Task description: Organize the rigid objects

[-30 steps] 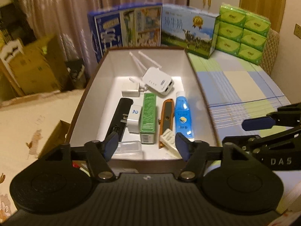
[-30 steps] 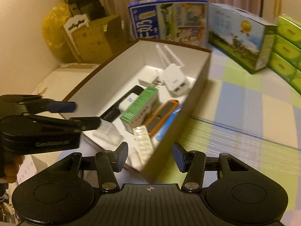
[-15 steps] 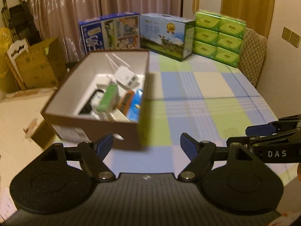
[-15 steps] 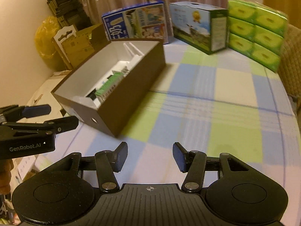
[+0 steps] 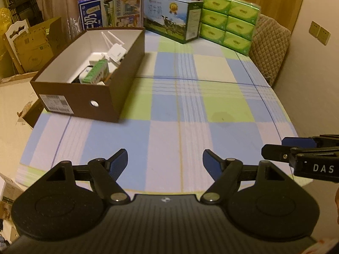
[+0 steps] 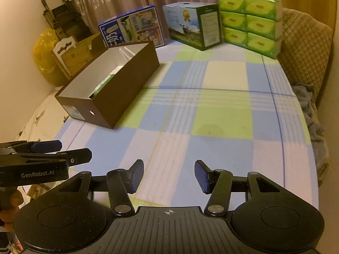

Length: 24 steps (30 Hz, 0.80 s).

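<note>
Checked cloth in blue, green and pale squares covers the table (image 5: 190, 97), and curtains hang behind its far edge. On the far left of the table sits my brown box (image 5: 89, 80), white inside, with a label and a round hole on its near end wall. Inside it I see the white router (image 5: 116, 51) with two antennas pointing up toward the far wall, and nearer to me a green box (image 5: 96, 75) lying among other small things that I cannot make out from this angle. From the right wrist view the brown box (image 6: 118, 84) shows mostly its long dark side, and only a strip of green shows over the rim.

Along the far edge stand a blue milk carton (image 5: 110, 10), just behind the brown box, then a blue and green milk case (image 5: 172, 19), then a stack of green tissue packs (image 5: 228, 21) at the far right. Beside the tissue packs, a quilted chair back (image 5: 269, 46) stands against the right side of the table.

I hold my left tongs (image 5: 165, 160) over the near edge of the table, spread wide with nothing between them. My right tongs (image 6: 169, 175) are likewise released and empty, over bare cloth, well apart from the brown box. Each pair shows at the edge of the other's view.
</note>
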Motion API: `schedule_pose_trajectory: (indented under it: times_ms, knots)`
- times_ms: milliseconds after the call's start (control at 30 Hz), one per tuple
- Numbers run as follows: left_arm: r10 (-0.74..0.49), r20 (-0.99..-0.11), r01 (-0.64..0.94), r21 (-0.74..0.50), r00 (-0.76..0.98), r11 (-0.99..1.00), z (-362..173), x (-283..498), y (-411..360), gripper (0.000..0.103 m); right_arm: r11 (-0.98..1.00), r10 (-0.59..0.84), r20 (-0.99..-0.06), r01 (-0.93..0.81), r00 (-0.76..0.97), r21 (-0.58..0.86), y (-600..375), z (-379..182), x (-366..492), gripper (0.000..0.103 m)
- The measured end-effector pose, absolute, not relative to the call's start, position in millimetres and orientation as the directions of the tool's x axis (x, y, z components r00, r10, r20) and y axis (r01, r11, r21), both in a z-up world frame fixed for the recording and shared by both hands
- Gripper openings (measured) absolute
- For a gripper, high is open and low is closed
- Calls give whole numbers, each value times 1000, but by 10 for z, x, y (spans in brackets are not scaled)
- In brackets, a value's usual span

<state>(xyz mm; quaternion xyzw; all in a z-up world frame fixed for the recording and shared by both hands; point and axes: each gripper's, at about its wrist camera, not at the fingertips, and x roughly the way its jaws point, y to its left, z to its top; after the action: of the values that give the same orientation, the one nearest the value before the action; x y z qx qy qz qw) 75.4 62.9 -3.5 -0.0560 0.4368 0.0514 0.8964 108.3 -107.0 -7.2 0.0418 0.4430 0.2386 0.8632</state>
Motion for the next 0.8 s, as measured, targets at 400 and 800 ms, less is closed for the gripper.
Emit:
schedule_pose_trajectory:
  times_ms: [400, 800]
  knots:
    - [46, -778, -128, -45, 627, 991, 30, 568, 521, 75, 880, 459, -734, -368, 500, 300, -1162, -29, 931, 50]
    - [44, -774, -126, -47, 632, 991, 47, 595, 566, 75, 883, 454, -736, -367, 502, 294, -1119, -24, 940, 50]
